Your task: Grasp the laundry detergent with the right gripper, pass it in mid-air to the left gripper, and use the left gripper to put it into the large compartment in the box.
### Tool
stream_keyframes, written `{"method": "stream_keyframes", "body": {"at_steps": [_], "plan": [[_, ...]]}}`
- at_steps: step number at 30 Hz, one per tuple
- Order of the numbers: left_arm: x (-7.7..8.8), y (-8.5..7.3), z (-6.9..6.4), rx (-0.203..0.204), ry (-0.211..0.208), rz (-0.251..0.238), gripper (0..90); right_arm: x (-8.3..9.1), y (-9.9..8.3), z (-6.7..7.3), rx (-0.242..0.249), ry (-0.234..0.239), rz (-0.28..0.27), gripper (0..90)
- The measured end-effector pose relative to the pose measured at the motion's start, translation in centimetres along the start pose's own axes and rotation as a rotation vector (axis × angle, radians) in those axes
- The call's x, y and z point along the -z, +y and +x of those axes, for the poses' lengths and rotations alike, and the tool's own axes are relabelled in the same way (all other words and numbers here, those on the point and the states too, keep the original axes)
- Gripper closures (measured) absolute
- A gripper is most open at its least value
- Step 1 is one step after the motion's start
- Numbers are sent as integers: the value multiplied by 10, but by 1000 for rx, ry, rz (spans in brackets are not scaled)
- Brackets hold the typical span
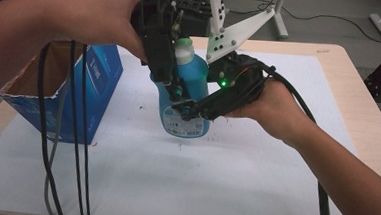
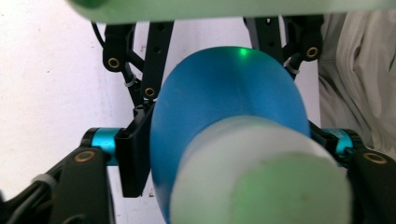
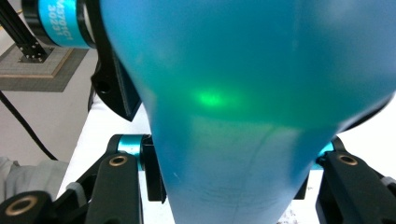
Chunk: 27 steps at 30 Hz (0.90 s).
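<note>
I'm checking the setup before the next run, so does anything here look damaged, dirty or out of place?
Yes. The blue cardboard box at the table's left has a ragged, torn top edge. Small dark specks dot the white table cover near the blue bottle. The bottle itself looks capped, held by the left tool and right tool.

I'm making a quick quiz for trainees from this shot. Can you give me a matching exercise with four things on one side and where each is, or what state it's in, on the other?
Things:
1. blue bottle
2. white cap
3. blue cardboard box
4. right gripper

Places or states:
A. stands open-topped at the table's left
B. clamped on the bottle's lower body
C. held off the white cloth by both grippers
D. sits on top of the bottle

Pairs: 1-C, 2-D, 3-A, 4-B
</note>
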<state>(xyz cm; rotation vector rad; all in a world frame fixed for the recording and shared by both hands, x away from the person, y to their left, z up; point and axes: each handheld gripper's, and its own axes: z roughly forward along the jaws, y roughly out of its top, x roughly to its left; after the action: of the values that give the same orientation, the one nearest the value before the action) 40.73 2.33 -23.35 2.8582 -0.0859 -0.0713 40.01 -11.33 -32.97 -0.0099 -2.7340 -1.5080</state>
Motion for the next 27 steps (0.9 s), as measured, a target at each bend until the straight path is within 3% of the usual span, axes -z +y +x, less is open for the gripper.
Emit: {"method": "stream_keyframes", "body": {"at_steps": [19,21,24,27], "plan": [[3,2,-5,-9,-13,8,377,0,1,1,11,18,-20,436],[4,3,-5,-11,-10,18,378,1,1,1,-4,22,-31,378],[6,2,-6,-6,-6,19,378,2,0,1,-27,-1,-23,222],[10,0,-5,2,-2,26,378,6,-4,1,-33,14,-34,221]]}}
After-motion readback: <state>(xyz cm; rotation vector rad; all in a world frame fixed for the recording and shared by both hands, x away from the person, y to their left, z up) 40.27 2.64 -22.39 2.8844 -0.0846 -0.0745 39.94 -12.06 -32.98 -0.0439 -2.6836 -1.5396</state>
